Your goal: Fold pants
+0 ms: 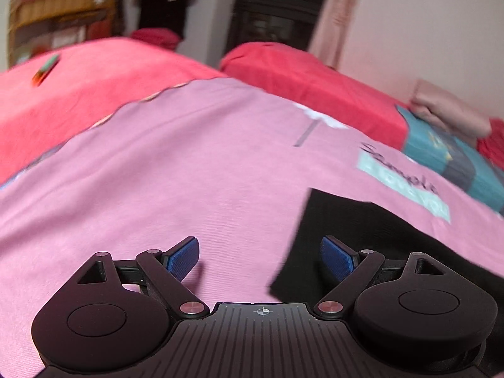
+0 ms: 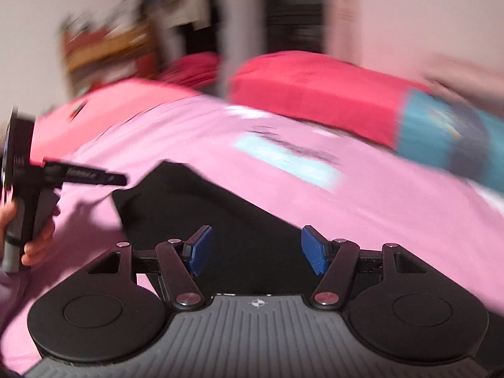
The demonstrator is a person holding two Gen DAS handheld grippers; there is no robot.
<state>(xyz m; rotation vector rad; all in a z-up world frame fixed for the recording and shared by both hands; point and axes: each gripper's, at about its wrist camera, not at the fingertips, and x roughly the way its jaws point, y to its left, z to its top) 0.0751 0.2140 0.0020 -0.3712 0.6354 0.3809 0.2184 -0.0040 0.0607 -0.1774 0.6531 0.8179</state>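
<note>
Both grippers, left (image 1: pixel 260 256) and right (image 2: pixel 255 250), hover with jaws spread and empty over the black pants (image 2: pixel 201 208) lying on the pink sheet (image 1: pixel 189 157), so a shallow pinch could snag the sheet too.

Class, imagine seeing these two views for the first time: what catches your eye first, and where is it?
The black pants lie dark on the pink sheet, right in front of the open right gripper. The open left gripper hangs at their left edge. Behind, a red pillow lies at the bed's far end.
</note>
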